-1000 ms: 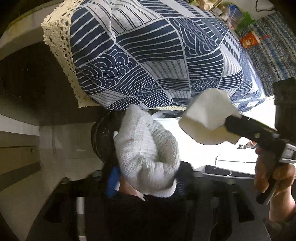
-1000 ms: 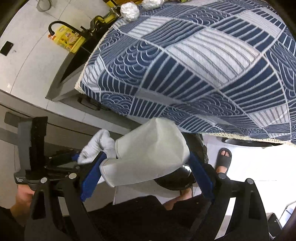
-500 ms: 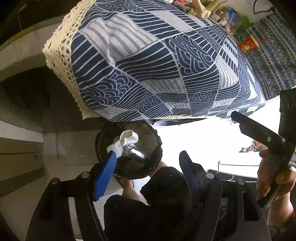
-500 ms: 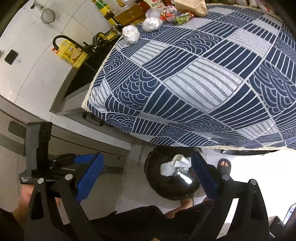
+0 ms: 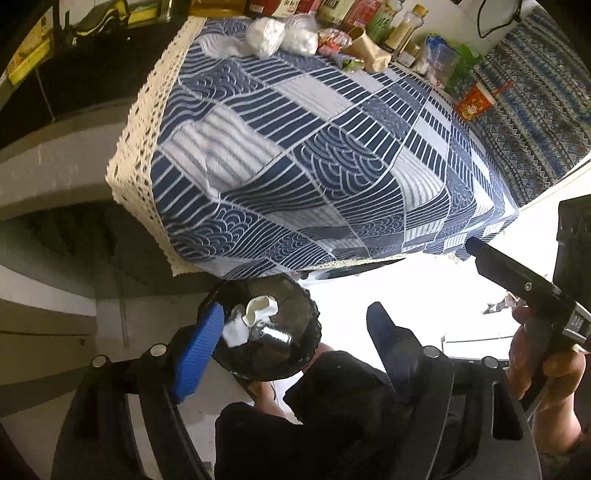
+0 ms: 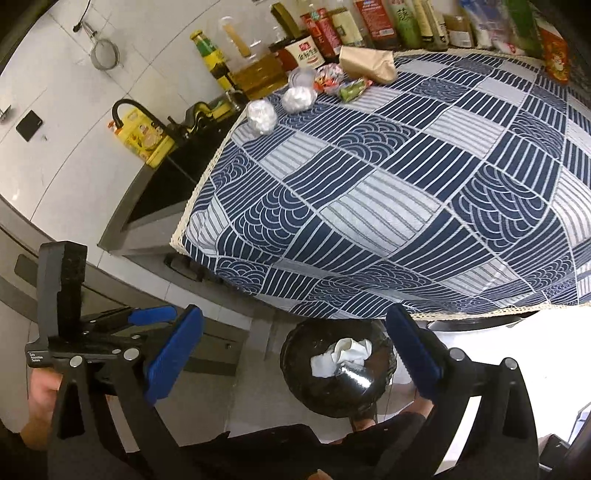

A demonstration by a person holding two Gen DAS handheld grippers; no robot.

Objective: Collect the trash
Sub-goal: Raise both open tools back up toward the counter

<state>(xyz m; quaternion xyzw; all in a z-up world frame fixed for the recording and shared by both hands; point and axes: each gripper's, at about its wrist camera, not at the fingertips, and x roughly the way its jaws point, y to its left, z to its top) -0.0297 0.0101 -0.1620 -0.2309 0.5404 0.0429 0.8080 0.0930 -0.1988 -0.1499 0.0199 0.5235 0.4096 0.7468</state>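
A round black trash bin (image 5: 269,332) (image 6: 338,365) stands on the floor below the table's near edge, with white crumpled trash (image 5: 251,319) (image 6: 341,356) lying inside. My left gripper (image 5: 295,325) hangs above it, its jaws opening and nothing between them. My right gripper (image 6: 295,332) is also over the bin, jaws opening wide and empty. At the far end of the blue patterned tablecloth (image 5: 314,155) (image 6: 406,192) lie two white crumpled balls (image 5: 264,35) (image 6: 262,116), a brown paper bag (image 5: 369,53) (image 6: 367,64) and coloured wrappers (image 6: 328,79).
Bottles and jars (image 6: 332,26) line the table's back edge. A dark sink with a black faucet (image 6: 125,107) sits left of the table, above grey cabinet fronts. A person's dark-clothed legs and a sandalled foot show by the bin. A red cup (image 5: 474,101) stands far right.
Both grippers held white trash over the bin a second ago; they let go, the pieces dropped into the bin, and both grippers rose with jaws wider.
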